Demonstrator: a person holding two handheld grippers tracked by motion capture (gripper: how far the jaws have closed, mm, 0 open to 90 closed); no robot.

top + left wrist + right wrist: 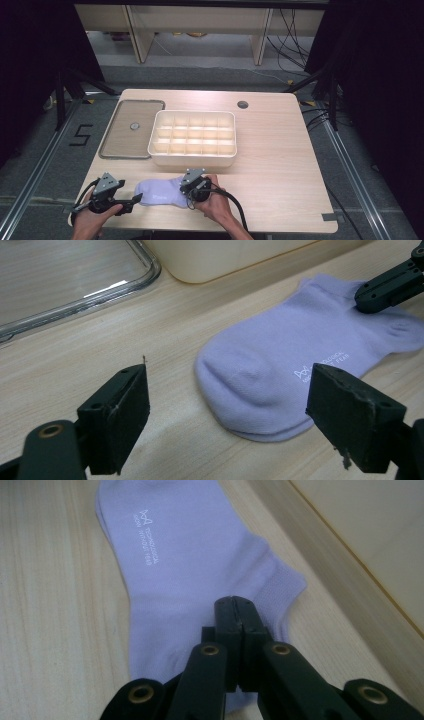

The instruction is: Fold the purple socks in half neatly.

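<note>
A pale purple sock point(159, 193) lies flat at the near edge of the counter point(280, 165), just in front of the cream divided box point(192, 138), with a clear lid point(131, 129) beside that box. The right claw point(235, 611) is pinched tight on the cuff end, though I cannot tell how much fabric is between its jaws, while the left claw point(227, 405) hangs wide apart just short of the toe. It looks light, limp and a little stretchy, so it will likely sag from a single hold; taking the toe edge too should keep it spread.
</note>
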